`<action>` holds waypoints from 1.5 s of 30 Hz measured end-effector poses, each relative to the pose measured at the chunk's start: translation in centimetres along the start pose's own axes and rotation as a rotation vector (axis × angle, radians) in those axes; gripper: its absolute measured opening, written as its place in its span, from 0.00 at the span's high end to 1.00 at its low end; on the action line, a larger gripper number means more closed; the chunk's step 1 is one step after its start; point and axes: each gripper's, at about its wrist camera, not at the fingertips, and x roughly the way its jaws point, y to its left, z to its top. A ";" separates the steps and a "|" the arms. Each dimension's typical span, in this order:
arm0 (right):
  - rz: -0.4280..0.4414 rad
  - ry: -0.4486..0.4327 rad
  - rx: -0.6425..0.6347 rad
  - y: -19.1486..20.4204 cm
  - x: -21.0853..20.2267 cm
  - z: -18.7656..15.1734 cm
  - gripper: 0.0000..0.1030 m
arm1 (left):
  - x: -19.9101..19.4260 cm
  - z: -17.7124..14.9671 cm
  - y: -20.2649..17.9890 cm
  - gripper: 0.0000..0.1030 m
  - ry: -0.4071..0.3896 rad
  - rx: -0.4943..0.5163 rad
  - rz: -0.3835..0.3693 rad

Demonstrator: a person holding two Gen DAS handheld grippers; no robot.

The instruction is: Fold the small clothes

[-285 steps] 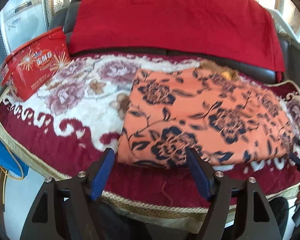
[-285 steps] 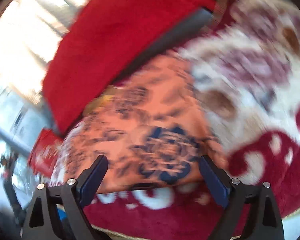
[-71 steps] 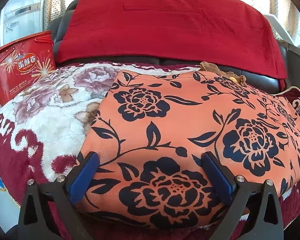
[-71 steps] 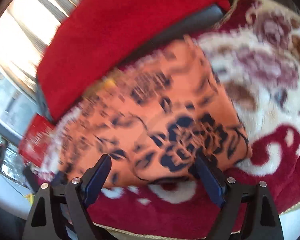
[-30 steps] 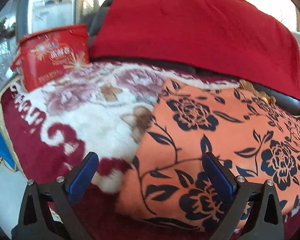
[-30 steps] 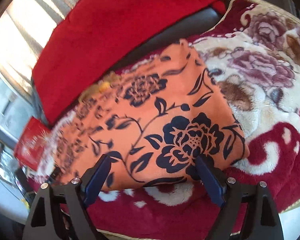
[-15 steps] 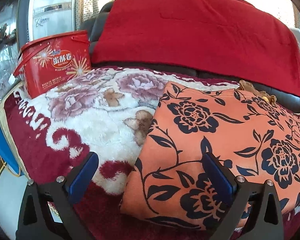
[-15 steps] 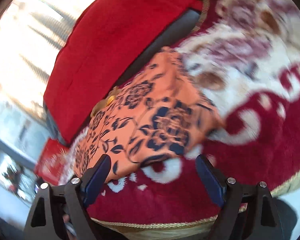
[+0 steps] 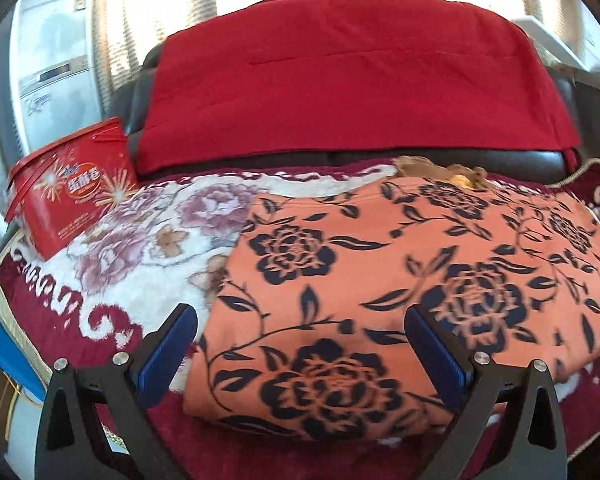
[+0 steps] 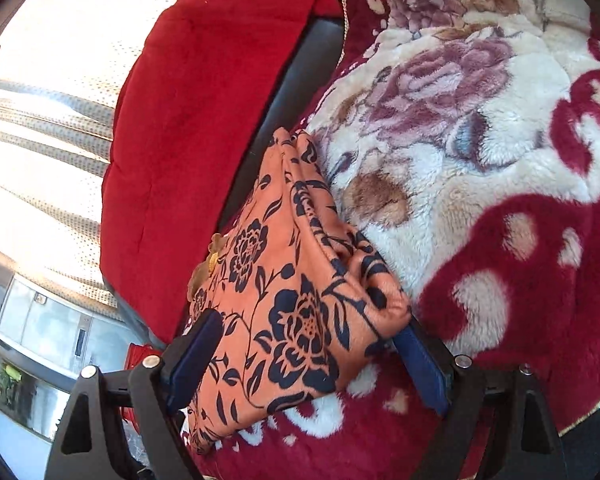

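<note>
Orange floral garment point(image 9: 400, 292) (folded) lies flat.

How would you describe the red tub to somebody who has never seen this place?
Find the plush flowered blanket covering the sofa seat. At its far left corner, left of the orange garment, stands the red tub. It alone is rigid, with a handle and firework print.

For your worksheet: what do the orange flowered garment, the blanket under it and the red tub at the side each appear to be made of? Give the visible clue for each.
Orange flowered garment: thin, smooth woven or knit cloth, probably; it creases softly at its folded corner and has a matte printed pattern.
Blanket: thick plush fleece, likely synthetic; its fuzzy pile shows clearly.
Red tub: seemingly rigid plastic with a glossy printed label; metal cannot be ruled out.
</note>
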 end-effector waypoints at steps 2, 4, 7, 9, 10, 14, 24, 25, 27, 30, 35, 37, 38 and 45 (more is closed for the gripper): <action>-0.010 -0.003 -0.017 0.4 0.3 0.2 0.13 | 0.0 0.3 -0.8 0.00 0.029 0.012 -0.025; -0.016 -0.010 -0.029 0.7 0.4 0.4 0.13 | 0.0 0.6 -1.4 0.00 0.047 0.017 -0.036; -0.018 -0.015 -0.030 0.7 0.6 0.5 0.13 | 0.3 1.1 -2.0 0.00 0.071 0.020 -0.050; -0.023 -0.015 -0.039 0.9 0.8 0.6 0.13 | 0.4 1.4 -2.2 0.00 0.081 0.004 -0.066; -0.027 -0.013 -0.046 1.1 0.9 0.7 0.13 | 0.4 1.4 -2.3 0.00 0.086 -0.001 -0.069; -0.033 -0.016 -0.086 2.0 1.1 1.1 0.15 | 0.9 2.0 -2.5 0.00 0.114 -0.032 -0.090; -0.092 -0.009 -0.133 3.3 1.7 1.7 0.32 | 1.9 2.8 -3.6 0.00 0.100 -0.077 -0.148; -0.106 -0.007 -0.144 3.6 1.8 1.8 0.32 | 1.9 2.7 -3.6 0.00 0.090 -0.086 -0.154; -0.132 0.005 -0.144 3.5 2.1 1.9 0.32 | 2.6 2.3 -3.9 0.00 0.106 -0.091 -0.165; -0.155 0.034 -0.104 2.8 2.9 2.1 0.31 | 4.8 1.5 -4.8 0.00 0.187 -0.062 -0.181; -0.190 0.069 -0.166 3.6 4.1 2.3 0.53 | 2.7 2.9 -4.0 0.00 0.112 -0.092 -0.193; -0.190 0.107 -0.169 4.0 4.8 2.6 0.85 | 2.5 2.8 -4.1 0.00 0.086 -0.066 -0.195; -0.217 0.096 -0.210 5.3 4.6 2.7 0.85 | 3.6 2.6 -4.6 0.00 0.135 -0.032 -0.203; -0.122 0.019 -0.613 22.6 3.5 -0.5 0.88 | 2.2 3.6 3.4 0.00 0.079 -0.263 -0.255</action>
